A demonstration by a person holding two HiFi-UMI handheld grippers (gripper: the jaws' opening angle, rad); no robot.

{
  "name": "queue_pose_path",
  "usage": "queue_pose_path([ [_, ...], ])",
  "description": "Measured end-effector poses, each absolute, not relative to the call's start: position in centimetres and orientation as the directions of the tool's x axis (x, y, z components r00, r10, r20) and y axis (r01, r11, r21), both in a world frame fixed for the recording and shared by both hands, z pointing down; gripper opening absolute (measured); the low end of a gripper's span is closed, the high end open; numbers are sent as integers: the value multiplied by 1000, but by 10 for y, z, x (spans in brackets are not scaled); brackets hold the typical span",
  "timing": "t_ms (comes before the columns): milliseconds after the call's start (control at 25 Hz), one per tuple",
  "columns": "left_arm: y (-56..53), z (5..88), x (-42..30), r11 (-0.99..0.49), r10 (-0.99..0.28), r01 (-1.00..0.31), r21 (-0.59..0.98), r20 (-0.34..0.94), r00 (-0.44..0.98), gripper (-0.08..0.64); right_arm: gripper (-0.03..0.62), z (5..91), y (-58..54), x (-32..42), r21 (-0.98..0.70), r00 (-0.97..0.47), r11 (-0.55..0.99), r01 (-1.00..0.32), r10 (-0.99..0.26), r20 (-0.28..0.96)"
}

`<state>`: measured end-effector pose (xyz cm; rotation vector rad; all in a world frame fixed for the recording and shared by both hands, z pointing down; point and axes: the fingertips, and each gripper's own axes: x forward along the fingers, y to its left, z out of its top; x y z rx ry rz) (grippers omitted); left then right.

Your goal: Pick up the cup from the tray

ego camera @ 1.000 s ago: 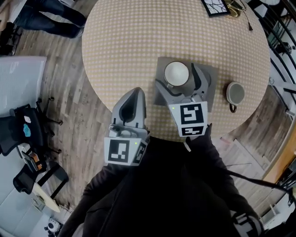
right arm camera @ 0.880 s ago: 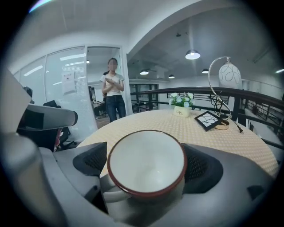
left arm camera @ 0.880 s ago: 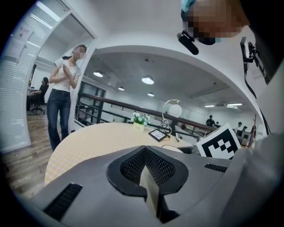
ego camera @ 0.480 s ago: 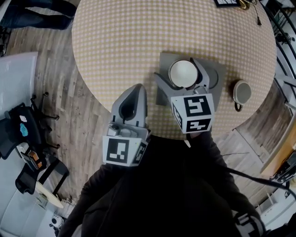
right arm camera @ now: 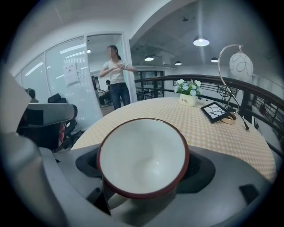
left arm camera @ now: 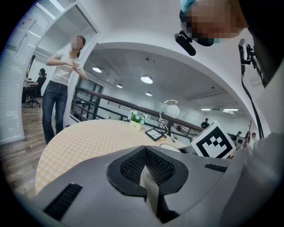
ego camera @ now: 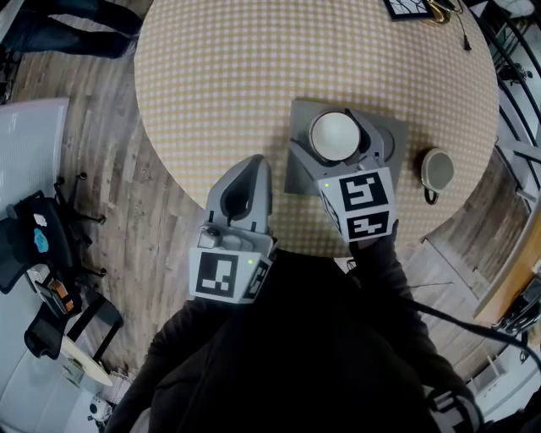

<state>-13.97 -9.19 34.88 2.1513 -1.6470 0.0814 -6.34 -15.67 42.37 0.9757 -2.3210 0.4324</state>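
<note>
A white cup with a dark red rim (ego camera: pixel 336 134) sits over the grey tray (ego camera: pixel 297 173) on the round checked table (ego camera: pixel 254 76). My right gripper (ego camera: pixel 334 144) reaches in from the near side, its two jaws pressed against the cup's sides. In the right gripper view the cup (right arm camera: pixel 144 155) fills the gap between the jaws and leans slightly. Whether it has left the tray is hidden. My left gripper (ego camera: pixel 251 167) hangs at the table's near edge, left of the tray, jaws shut and empty, pads (left arm camera: pixel 148 188) meeting.
A second cup (ego camera: pixel 437 169) stands on the table right of the tray. A black framed picture (ego camera: pixel 407 7), a flower pot (right arm camera: pixel 188 98) and a wire lamp (right arm camera: pixel 235 66) sit at the far side. A person (right arm camera: pixel 116 75) stands beyond the table. Office chairs (ego camera: pixel 42 245) are on the floor at left.
My right gripper has pushed forward over the tray and its wide-open jaws have come in against the cup's sides. The left gripper has stayed put.
</note>
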Motion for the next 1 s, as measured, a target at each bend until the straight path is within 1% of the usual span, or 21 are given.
queue_pose_path([
  [80,-90,348,-137,-210,-905,-931,299,300,301,3,442,426,-155,-61,-72,-550,665,-744,-547,631],
  [240,-88,349,-133,-221,-900,-927,302,304,313,3,443,432,-147,-52,-47,-475,588,-807,-600,644],
  [360,-91,350,-133,-216,-899,-927,307,307,312,3,442,436,-144,-56,-1,-449,598,-802,-601,662],
  [520,-92,349,-128,-234,-896,-923,305,301,326,3,442,441,-141,-32,21,-416,586,-810,-600,684],
  [680,-90,349,-123,-245,-890,-918,311,304,341,3,442,433,-144,-33,-10,-455,585,-811,-620,639],
  [800,-90,348,-120,-252,-887,-918,307,305,346,3,442,430,-151,-45,-9,-483,597,-802,-639,598],
  [920,-92,350,-122,-245,-890,-921,304,306,338,3,442,429,-156,-48,15,-480,600,-800,-653,585],
  [1000,-95,350,-126,-238,-892,-922,304,307,332,3,398,429,-157,-50,33,-478,610,-792,-652,588],
])
